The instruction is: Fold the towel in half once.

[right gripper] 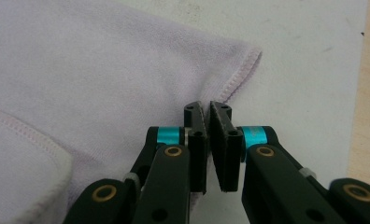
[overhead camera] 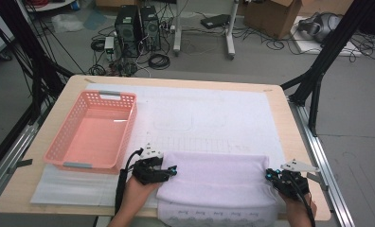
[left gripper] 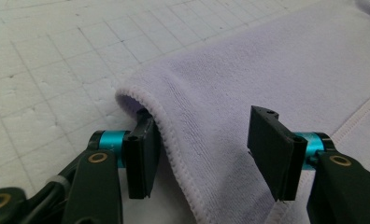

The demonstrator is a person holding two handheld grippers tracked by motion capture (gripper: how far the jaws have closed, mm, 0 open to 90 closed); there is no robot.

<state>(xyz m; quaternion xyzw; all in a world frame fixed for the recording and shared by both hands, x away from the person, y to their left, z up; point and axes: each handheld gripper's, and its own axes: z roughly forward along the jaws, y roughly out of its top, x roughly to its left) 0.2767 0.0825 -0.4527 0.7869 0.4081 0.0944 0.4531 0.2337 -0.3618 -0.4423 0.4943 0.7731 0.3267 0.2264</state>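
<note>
A pale lilac towel lies folded at the table's front edge, its lower layer hanging over the edge. My left gripper is at the towel's left end. In the left gripper view it is open, its jaws standing either side of the hemmed fold of the towel, one jaw under the lifted edge. My right gripper is at the towel's right end. The right gripper view shows it shut on the hem just below the corner of the towel.
An empty pink plastic basket stands on the left of the white gridded mat. The wooden table ends close to the right gripper. Computers, cables and black frame legs are on the floor beyond.
</note>
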